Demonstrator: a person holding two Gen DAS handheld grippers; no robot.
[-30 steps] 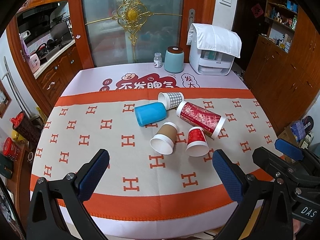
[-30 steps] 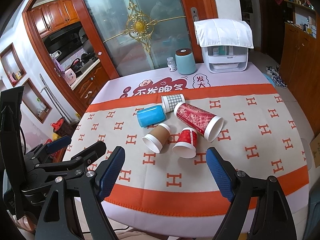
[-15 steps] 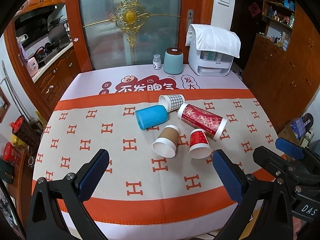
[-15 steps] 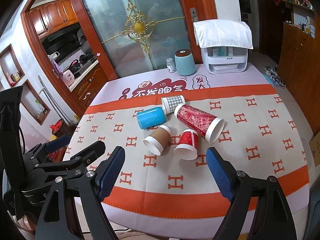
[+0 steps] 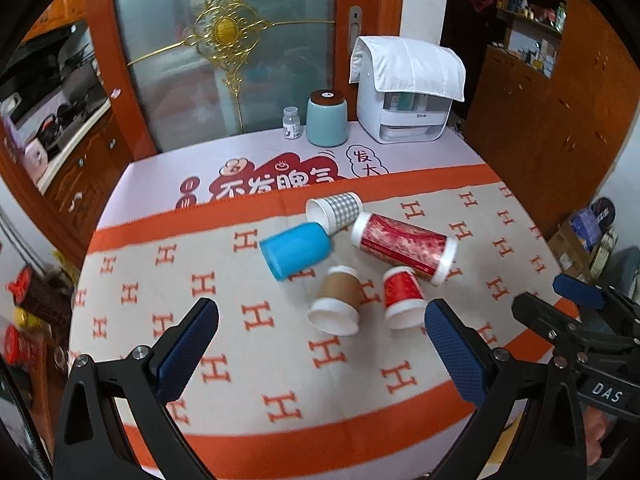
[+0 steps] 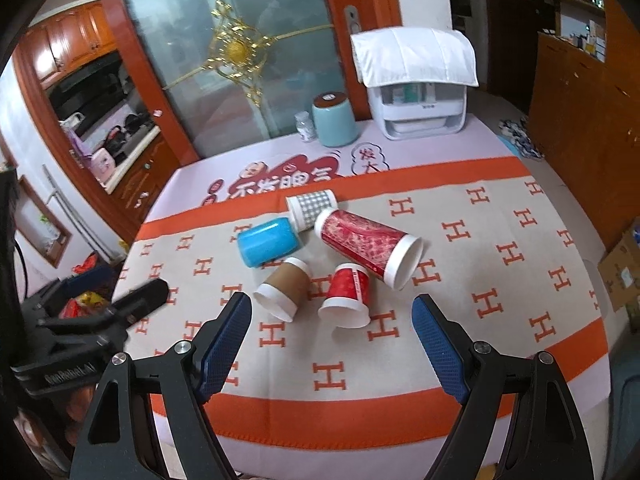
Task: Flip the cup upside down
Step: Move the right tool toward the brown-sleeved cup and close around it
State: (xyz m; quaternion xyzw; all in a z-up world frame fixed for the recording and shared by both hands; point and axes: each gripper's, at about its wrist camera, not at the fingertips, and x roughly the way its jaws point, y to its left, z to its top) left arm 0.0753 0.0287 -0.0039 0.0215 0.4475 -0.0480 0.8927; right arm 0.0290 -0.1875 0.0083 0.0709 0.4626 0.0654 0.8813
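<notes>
A: Five cups lie on their sides in a cluster at the middle of the table [image 5: 120, 280]. Nearest us are the brown cup [image 5: 335, 300] and the small red cup [image 5: 402, 296], mouths toward us, side by side with a narrow gap between them.

B: Behind them the blue cup [image 5: 296, 251] lies to the left, touching the checked cup [image 5: 336, 210] at the far side, and the tall red cup [image 5: 404, 246] lies to the right.

A: We hold nothing. Our left gripper [image 5: 320, 354] is spread wide, short of the cups, and our right gripper [image 6: 332, 346] is just as wide, its gap lined up on the two near cups.

B: We judge the small red cup the easiest first pick. We should close across its wall near the mouth, lift clear of the brown cup, then turn it rim down onto bare cloth.

A: Gently, since paper walls crush, and a nudge could roll the neighbours.
</notes>
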